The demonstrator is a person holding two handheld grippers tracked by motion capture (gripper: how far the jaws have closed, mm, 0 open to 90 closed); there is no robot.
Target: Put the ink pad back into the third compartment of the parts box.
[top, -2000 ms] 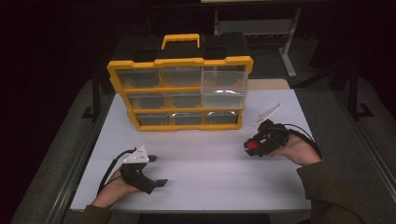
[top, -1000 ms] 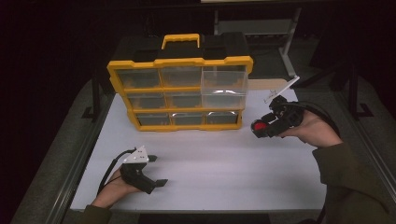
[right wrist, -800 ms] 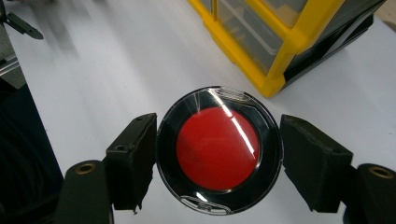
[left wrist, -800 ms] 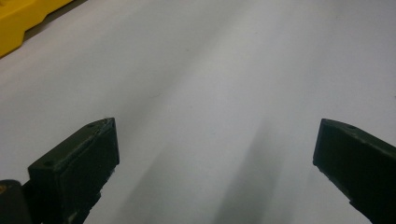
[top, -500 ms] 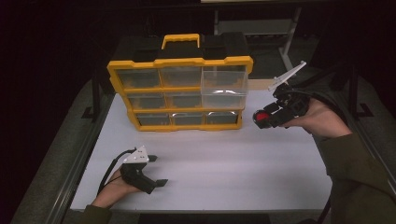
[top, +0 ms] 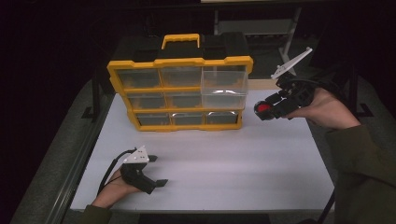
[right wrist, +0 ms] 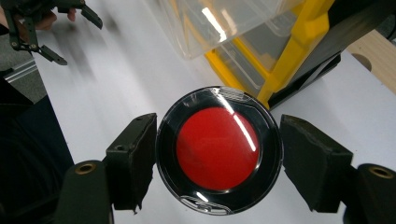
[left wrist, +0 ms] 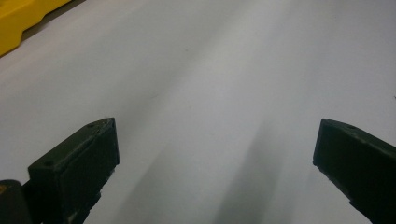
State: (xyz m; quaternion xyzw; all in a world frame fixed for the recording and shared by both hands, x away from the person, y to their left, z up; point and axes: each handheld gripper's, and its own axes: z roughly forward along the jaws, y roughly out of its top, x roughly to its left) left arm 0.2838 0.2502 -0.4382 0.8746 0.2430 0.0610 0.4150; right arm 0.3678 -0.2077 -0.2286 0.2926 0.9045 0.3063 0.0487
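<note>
The right gripper (top: 267,108) is hanging in the air over the far right part of the white bench (top: 233,158), just right of the yellow plastic organiser case with clear drawers (top: 180,93). Its jaws are clamping a round black disc with a red centre (right wrist: 218,149) by the rim, one pad on each side. The disc is sitting clear of the bench, its red face turned toward the right gripper view's camera, with the case's protruding clear drawer (right wrist: 219,23) just beyond it.

The left gripper (top: 154,170) is resting on the near left part of the bench, held by the person's left hand (top: 112,189). Its jaws are standing wide apart with only bare bench between them.
</note>
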